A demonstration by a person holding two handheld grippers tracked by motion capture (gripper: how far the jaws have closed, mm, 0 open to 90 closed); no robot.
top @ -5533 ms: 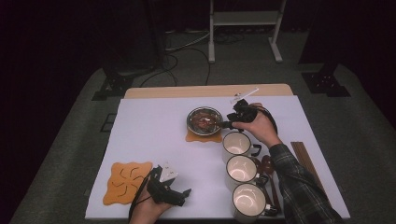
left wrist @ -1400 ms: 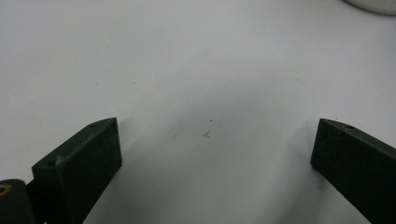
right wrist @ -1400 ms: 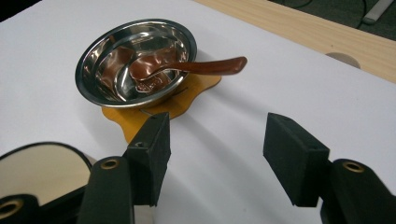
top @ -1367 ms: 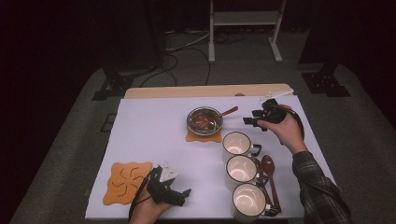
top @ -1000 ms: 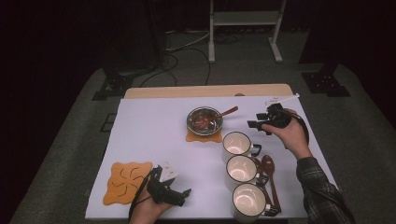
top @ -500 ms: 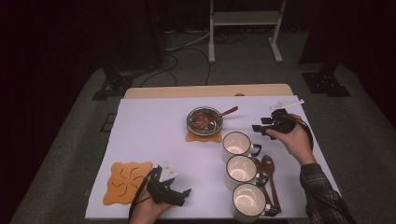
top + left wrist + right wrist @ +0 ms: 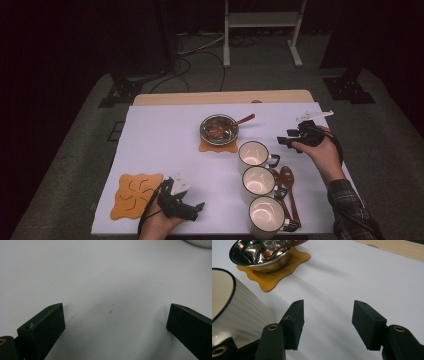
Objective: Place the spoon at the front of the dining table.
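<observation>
A steel bowl [image 7: 219, 129] with a brown spoon in it rests on an orange coaster [image 7: 218, 146] at mid table. Three white mugs stand in a row to its right, the farthest one [image 7: 253, 154] nearest the bowl. My right gripper [image 7: 283, 141] hovers right of that mug, pointing left, jaws open with nothing between them. In the right gripper view my right gripper [image 7: 327, 312] has the mug [image 7: 234, 307] at its left and the bowl [image 7: 262, 252] beyond. My left gripper [image 7: 196, 210] rests open at the front edge, and the left gripper view shows it [image 7: 113, 320] over bare white table.
A second orange coaster [image 7: 136, 195] lies at the front left, beside my left hand. Two brown wooden spoons [image 7: 288, 182] lie right of the mugs. The white table cover [image 7: 165, 135] ends in a wooden strip [image 7: 220, 97] at the back.
My right hand has drifted from behind the bowl's spoon to the right and nearer the front, sinking a little beside the farthest mug. The left hand has stayed put.
</observation>
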